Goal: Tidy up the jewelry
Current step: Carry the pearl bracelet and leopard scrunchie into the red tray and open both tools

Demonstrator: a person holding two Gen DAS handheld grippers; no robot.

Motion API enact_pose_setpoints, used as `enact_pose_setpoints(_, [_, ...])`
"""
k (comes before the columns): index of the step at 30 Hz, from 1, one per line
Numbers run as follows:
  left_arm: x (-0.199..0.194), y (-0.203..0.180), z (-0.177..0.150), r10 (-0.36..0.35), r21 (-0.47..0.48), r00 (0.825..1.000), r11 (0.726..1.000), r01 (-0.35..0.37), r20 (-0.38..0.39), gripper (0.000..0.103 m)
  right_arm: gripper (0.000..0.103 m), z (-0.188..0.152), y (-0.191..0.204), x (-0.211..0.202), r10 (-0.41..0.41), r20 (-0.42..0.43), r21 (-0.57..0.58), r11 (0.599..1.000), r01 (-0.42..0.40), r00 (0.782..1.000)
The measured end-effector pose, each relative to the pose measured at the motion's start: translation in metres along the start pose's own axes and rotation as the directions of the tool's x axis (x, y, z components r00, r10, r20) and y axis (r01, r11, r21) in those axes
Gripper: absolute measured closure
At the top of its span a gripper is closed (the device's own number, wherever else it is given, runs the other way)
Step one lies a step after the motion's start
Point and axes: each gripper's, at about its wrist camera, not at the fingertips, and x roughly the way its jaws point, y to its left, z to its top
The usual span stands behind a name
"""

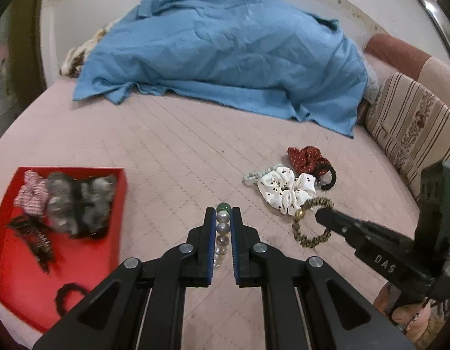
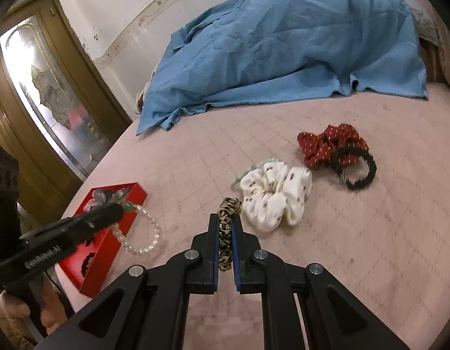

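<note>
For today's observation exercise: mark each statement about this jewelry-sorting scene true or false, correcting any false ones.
1. The left gripper holds a pearl bracelet. True.
2. The right gripper is empty. False: it is shut on the leopard-print hair tie.
3. The red tray already holds hair accessories. True.
4. The white scrunchie lies in the tray. False: it lies on the pink bedcover.
5. A blue blanket lies behind. True.

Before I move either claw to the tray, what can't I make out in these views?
- Red tray contents: left wrist view, motion-blurred; right wrist view, the left claw covers them.
- Pearl bracelet: left view, mostly hidden between the fingers.
- Pale bead bracelet: partly under the white scrunchie.
- Under the blue cloth: hidden in both views.
</note>
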Motion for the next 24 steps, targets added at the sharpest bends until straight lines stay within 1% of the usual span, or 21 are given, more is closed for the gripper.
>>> enact_pose_setpoints(5, [-0.033,0.013,-0.009,0.008,-0.012,0.999,1.000,-0.008,0.040,0.094,0.095,-0.020,0.020,-0.015,-0.025,0.015,-0.030,0.999,0.025,1.000])
enact_pose_setpoints(10, [-0.062,0.031,-0.020,0.041,-0.017,0.996,0.999,-0.039,0.081,0.094,0.095,-0.041,0.051,-0.026,-0.060,0.034,-0.095,0.994,0.063,0.998])
enact_pose_setpoints(13, [-0.076,0.044,-0.024,0.055,-0.031,0.994,0.998,-0.052,0.097,0.094,0.095,-0.051,0.070,-0.031,-0.059,0.036,-0.132,0.989,0.064,0.998])
enact_pose_setpoints(19, [-0.099,0.080,-0.032,0.097,-0.088,0.987,0.992,-0.086,0.127,0.094,0.095,-0.065,0.098,-0.035,-0.049,0.023,-0.184,0.982,0.052,0.999])
enact_pose_setpoints(24, [-0.112,0.119,-0.036,0.141,-0.157,0.980,0.980,-0.118,0.143,0.094,0.095,-0.071,0.117,-0.035,-0.053,0.009,-0.221,0.974,0.054,0.999])
